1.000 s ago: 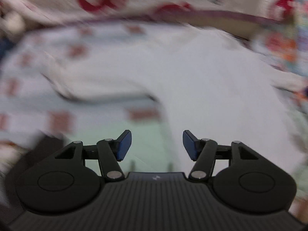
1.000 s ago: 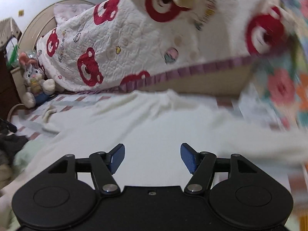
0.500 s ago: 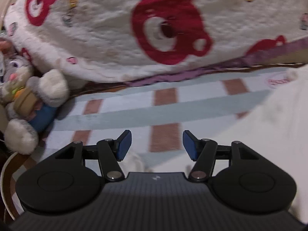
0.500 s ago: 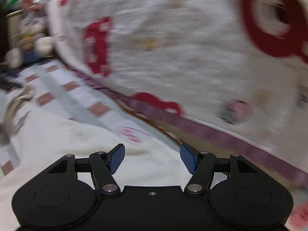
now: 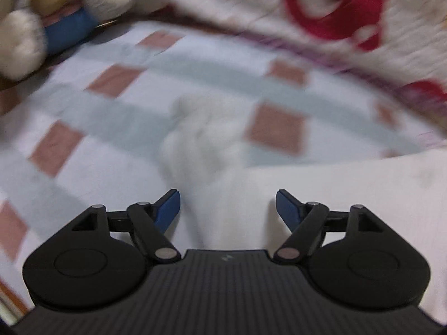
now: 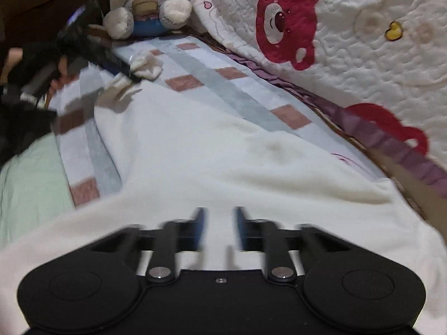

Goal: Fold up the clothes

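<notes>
Spread flat on the checked bed sheet (image 6: 195, 64), the cream garment (image 6: 212, 150) looks soft, light and floppy, best pinched at sleeve end or hem; left tool (image 5: 227, 208) gapes wide and empty, right tool (image 6: 219, 230) half-closed over cloth.

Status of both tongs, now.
Left tongs: open, empty, above the cream garment.
Right tongs: narrowed but blurred; grip cannot be told.

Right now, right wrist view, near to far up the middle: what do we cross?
Right hand-held gripper → cream garment → checked bedsheet → plush bunny.
</notes>
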A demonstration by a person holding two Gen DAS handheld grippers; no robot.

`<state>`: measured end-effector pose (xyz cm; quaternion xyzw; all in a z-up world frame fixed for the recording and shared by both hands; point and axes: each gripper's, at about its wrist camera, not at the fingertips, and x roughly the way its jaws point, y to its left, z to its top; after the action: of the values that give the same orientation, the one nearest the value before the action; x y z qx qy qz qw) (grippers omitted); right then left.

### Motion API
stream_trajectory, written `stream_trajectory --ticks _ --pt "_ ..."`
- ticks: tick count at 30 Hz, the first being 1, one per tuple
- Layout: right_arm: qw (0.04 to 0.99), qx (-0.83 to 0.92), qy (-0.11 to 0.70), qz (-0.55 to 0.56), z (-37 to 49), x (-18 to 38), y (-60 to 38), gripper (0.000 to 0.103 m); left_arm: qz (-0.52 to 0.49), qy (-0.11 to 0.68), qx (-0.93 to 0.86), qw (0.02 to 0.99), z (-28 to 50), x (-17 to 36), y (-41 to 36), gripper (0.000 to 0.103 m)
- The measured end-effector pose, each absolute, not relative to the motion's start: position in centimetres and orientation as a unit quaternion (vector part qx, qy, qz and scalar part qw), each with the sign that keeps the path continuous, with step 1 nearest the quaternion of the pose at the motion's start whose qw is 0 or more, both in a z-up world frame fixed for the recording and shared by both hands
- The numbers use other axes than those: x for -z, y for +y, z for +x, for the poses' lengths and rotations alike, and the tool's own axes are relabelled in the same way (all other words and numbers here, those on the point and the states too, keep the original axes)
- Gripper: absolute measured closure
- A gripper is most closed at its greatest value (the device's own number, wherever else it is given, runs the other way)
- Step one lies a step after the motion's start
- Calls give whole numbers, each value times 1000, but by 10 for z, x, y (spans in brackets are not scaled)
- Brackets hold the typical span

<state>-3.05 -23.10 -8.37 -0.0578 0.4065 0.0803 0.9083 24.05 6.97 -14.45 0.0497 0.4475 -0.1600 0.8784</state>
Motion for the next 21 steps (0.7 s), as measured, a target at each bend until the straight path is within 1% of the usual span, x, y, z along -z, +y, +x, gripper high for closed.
stream_trajectory --ticks 1,3,4,5,6,7,8,12,15,18,21 --pt "910 -83 403 -42 -25 86 -229 95 44 457 153 875 242 151 71 28" --pt "910 -89 404 -17 -15 92 -227 95 35 437 160 885 242 157 79 29" --pt "909 -93 407 -6 -12 96 -227 95 39 428 164 888 241 158 81 33" --pt "907 -96 411 5 -9 99 -226 95 40 421 175 889 240 157 84 58" --pt "904 -99 415 14 -5 103 -226 95 37 416 189 889 238 154 87 79" --pt "902 -103 419 7 -4 106 -224 95 42 411 188 891 238 150 88 86" --pt "899 -107 424 1 -2 110 -223 94 44 402 183 896 238 144 89 88" --pt "892 -105 439 -15 7 126 -224 93 30 360 172 917 240 123 95 88" --pt "891 -93 443 -29 11 140 -225 92 18 372 153 915 243 136 96 88" --pt "893 -93 440 -34 8 141 -225 92 -4 390 134 911 246 147 100 89" --pt "892 -93 441 -38 6 139 -227 92 2 369 149 917 239 130 90 89"
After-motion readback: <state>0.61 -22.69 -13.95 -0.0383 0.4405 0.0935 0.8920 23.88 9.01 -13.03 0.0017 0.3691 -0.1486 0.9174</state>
